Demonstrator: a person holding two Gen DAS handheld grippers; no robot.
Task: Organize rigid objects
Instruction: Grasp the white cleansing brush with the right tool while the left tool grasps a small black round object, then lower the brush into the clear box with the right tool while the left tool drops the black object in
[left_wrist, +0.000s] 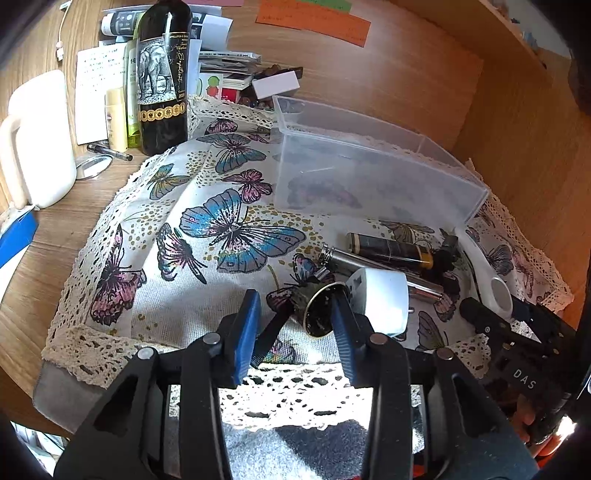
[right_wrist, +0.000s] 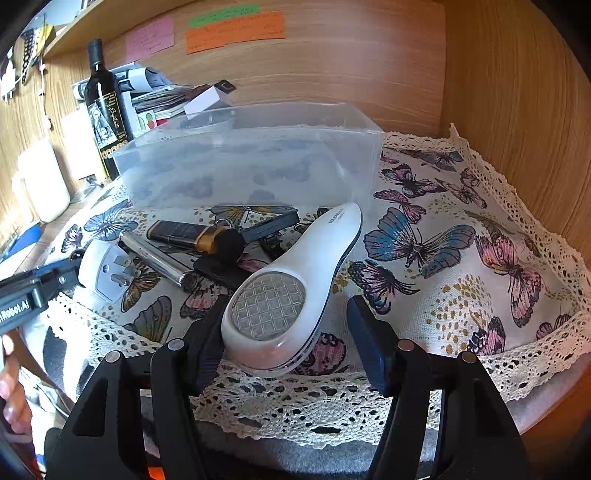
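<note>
Right hand-held gripper (right_wrist: 286, 325) hangs spread wide around the white lint shaver (right_wrist: 291, 291), whose handle runs away toward the clear bin (right_wrist: 258, 166) just beyond. Left hand-held gripper (left_wrist: 295, 314), also spread, seems to straddle a dark cap (left_wrist: 319, 310).

Cream lace cloth (right_wrist: 461, 258) w/ blue & pink butterflies; clear bin (right_wrist: 258, 162); white lint shaver (right_wrist: 295, 280).

Small objects (right_wrist: 207, 240) beside clear bin (right_wrist: 247, 158)
</note>
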